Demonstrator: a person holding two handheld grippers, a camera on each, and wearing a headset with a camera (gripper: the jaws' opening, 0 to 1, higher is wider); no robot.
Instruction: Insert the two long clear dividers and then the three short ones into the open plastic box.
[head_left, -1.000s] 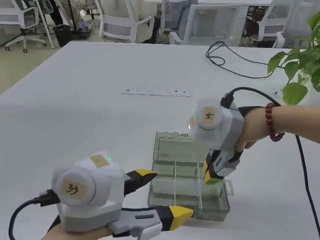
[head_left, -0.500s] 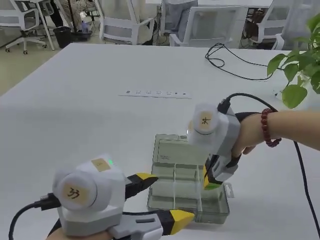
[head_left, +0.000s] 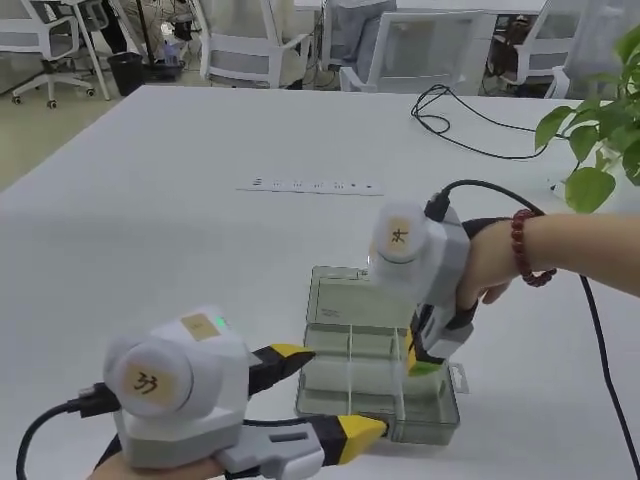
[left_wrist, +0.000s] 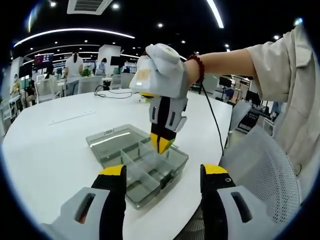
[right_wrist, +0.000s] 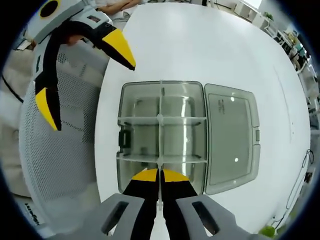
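The right hand-held gripper (right_wrist: 160, 174) is seen pressed together on a thin, clear short divider (right_wrist: 160, 165). It is held upright at the row of the box (right_wrist: 140, 84) nearest that gripper. The left hand-held gripper (left_wrist: 163, 170) is held spread apart near the box, with nothing between its jaws. No contact with the box can be made out.

Trouble is to be expected from three causes:

- **Sliding:** The box is steadied by nothing, so it could be pushed along the bench (right_wrist: 165, 40) if the piece is pressed down off its slots.
- **Jamming:** If the piece is lowered at a tilt, it could be jammed against the long divider beside it. That divider could then be bowed or lifted out.
- **Poor seating:** Because the plastic is clear, a half-seated piece could be mistaken for a seated one. It could then be tipped over once released.

The box stands open on the bench, with its lid (right_wrist: 232, 135) laid flat beside it. Two long dividers (right_wrist: 140, 120) are seated across the box. Two short dividers (right_wrist: 160, 102) are seen standing in one line, one between the long pair and one between a long divider and the far wall. The compartments so formed are empty. Whether the held piece is already in its slots cannot be told.
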